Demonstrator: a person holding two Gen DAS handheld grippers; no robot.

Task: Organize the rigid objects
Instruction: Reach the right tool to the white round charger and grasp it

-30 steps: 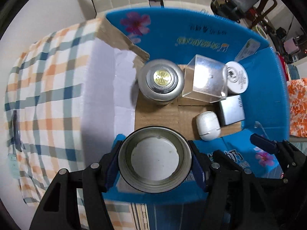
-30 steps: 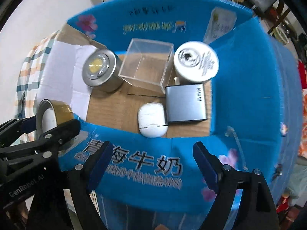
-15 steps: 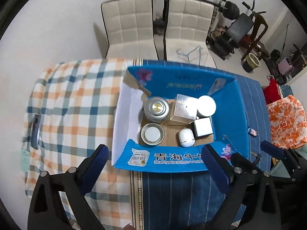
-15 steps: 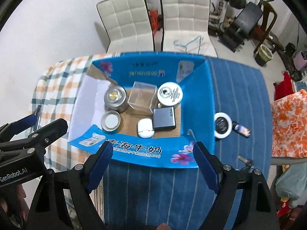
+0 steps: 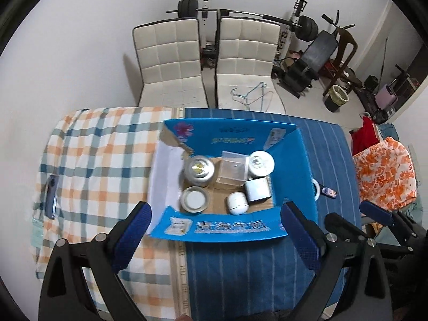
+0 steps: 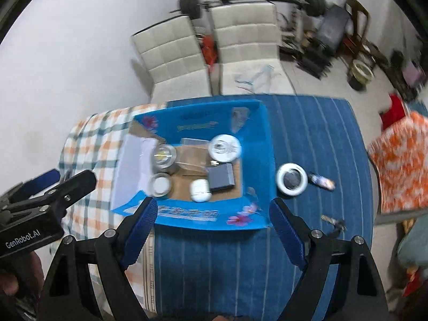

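Held high above the counter and angled downward, the left gripper (image 5: 215, 231) hangs with its blue-padded fingers spread wide and nothing between them. The right gripper (image 6: 211, 230) takes the same raised, downward-tilted pose, likewise spread and empty; its view is blurred.

Just ahead of both, below them, sits the open blue cardboard box (image 5: 294, 160), its near flap printed with white characters. Inside, nearest the left gripper's left finger, lies a tape roll (image 5: 194, 199) flat on the box floor. Farther in stands a silver round tin (image 5: 199, 169) with a gold centre. To the right of the roll rests a white earbud case (image 5: 236, 203), touching a grey square case (image 5: 257, 190) beyond it. A clear plastic cube (image 5: 234, 169) and a white round jar (image 5: 261, 162) stand along the far side.

Outside the box, to the right of the right gripper's reach, a white ring-shaped object (image 6: 291, 179) lies on the blue striped cloth (image 6: 321, 133), with a small patterned item (image 6: 321, 181) beside it. Left of the box, a phone (image 5: 52, 196) rests on the checked cloth (image 5: 101, 155).
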